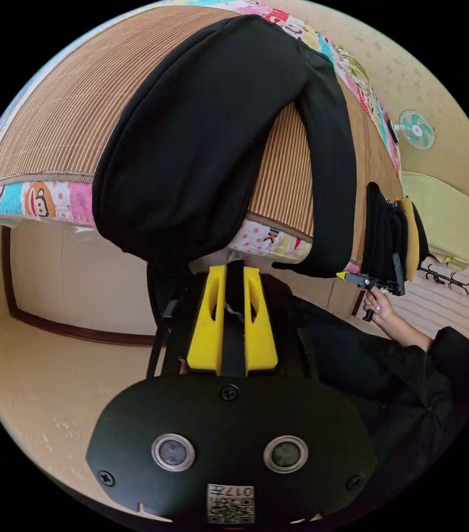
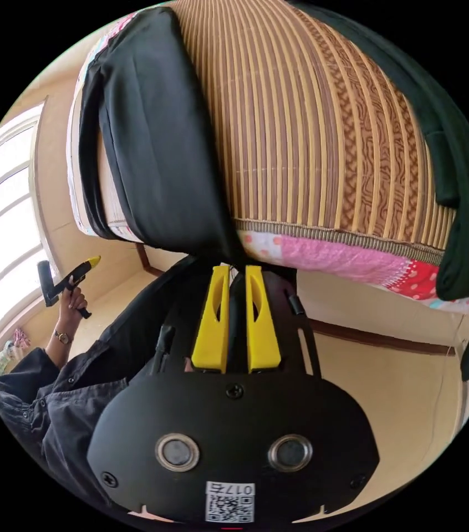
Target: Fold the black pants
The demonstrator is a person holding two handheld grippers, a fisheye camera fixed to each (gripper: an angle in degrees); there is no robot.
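- left tongs (image 1: 233, 277) are clamped on one hem of the black pants (image 1: 190, 138), probably to pull it taut
- pants lie draped across the bed (image 1: 40, 133), hanging off its edge
- right tongs (image 2: 237, 277) pinch the other leg, so both ends can lift together

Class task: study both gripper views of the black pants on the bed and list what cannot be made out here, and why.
- Left gripper view: the left gripper tips, buried in the black pants.
- Right gripper view: the right gripper grip point, lost in dark cloth.
- Left gripper view: the folded clothes pile, too small and dark to identify.
- Right gripper view: the bamboo mat, cut by the picture's edge.
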